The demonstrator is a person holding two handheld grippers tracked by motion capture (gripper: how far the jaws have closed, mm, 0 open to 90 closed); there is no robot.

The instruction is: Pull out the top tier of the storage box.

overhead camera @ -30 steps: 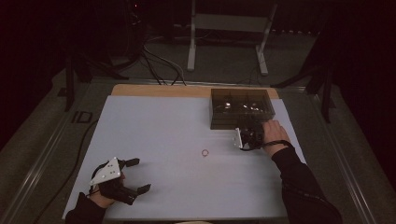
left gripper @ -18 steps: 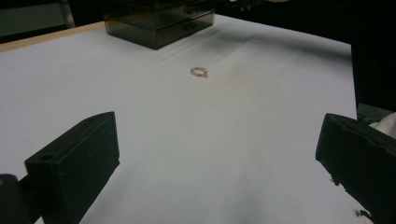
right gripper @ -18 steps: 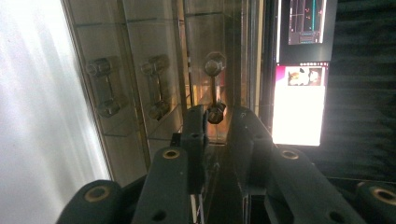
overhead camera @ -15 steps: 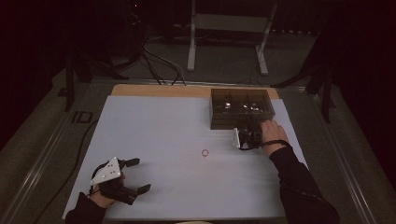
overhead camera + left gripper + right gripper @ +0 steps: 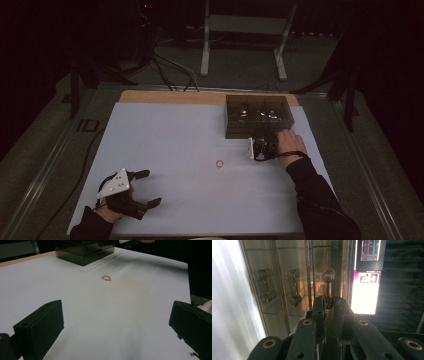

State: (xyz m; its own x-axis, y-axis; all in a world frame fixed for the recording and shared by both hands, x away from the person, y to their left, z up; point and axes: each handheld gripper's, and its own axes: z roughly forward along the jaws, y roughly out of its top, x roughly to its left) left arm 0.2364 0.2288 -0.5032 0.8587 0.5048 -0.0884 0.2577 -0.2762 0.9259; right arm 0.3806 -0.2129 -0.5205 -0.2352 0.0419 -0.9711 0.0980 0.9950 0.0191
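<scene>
High view: at the left the left gripper [image 5: 145,189], matte black with a grey three-cornered plate, lies on the smooth white table sheet [image 5: 170,145], jaws spread wide and holding nothing. Mid-table sits a small pinkish ring [image 5: 219,163]. At the right the right gripper [image 5: 264,146] presses against the smoky clear plastic drawer box [image 5: 257,116], its jaws just closing onto a knobbed drawer handle [image 5: 328,287].

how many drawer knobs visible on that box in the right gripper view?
3, on the front of the smoked clear drawer box: far knob, middle knob, and near knob just ahead of the jaws. More may be hidden.
</scene>
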